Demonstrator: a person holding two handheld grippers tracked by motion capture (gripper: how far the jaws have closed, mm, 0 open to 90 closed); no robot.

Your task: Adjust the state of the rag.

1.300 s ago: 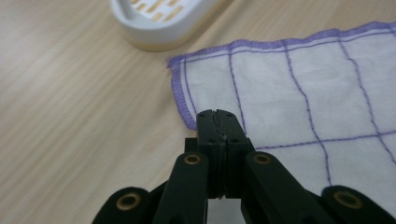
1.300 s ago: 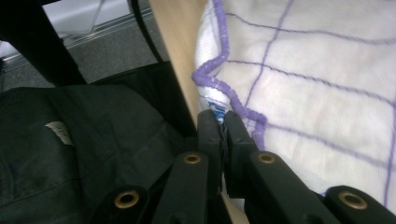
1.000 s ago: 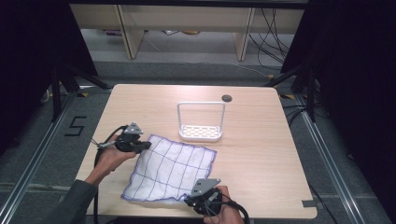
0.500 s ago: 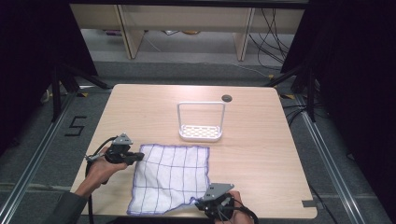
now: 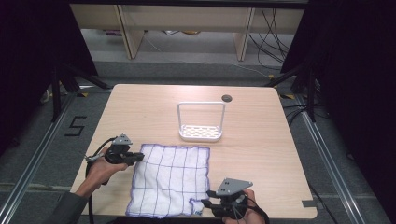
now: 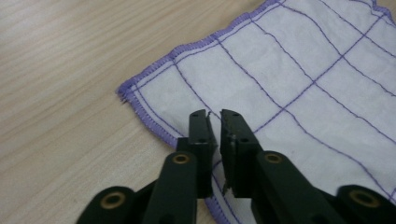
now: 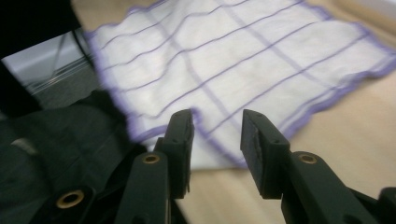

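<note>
A white cloth with a purple grid and purple hem lies flat on the wooden table. My left gripper lies at the cloth's far left corner. In the left gripper view its jaws have just been opening and stand a narrow gap apart over the cloth, not pinching it. My right gripper sits at the cloth's near right corner. Its jaws have just been opening and are clearly apart, with the cloth lying beyond and below them, not gripped.
A white wire-handled rack stands on the table beyond the cloth. A round cable hole is near the far edge. The near table edge runs just under the right hand. Dark legs and cables stand on the floor around the table.
The cloth was held skewed and now lies square and flat. The left gripper moved toward the near left, the right gripper shifted right. Both sets of jaws have parted and let go of the cloth.
</note>
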